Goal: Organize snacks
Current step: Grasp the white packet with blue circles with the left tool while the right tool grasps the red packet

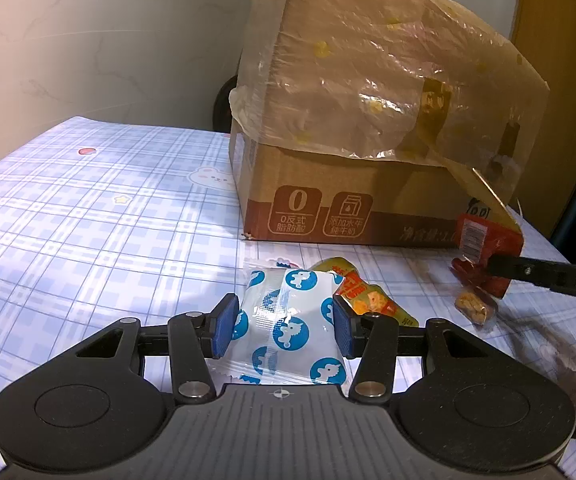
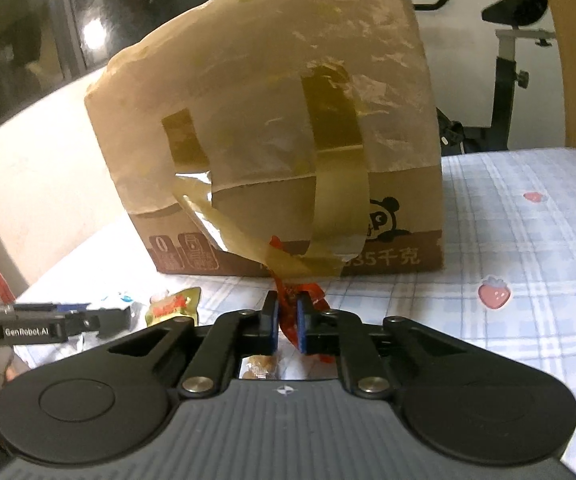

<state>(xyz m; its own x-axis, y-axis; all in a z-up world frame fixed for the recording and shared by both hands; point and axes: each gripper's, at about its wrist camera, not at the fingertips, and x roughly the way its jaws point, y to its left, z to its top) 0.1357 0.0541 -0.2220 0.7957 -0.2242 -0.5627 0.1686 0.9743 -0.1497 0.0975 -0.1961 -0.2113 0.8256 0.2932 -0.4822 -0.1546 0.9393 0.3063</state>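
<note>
Both tools level, gripping snacks

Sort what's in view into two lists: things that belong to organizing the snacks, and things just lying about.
Belongs to the job:
- white packet with blue circles, clamped in the left gripper
- red snack wrapper, pinched by the right gripper
- yellow-orange snack packet
- cardboard box

Lying about:
- plaid tablecloth
- exercise bike
</note>
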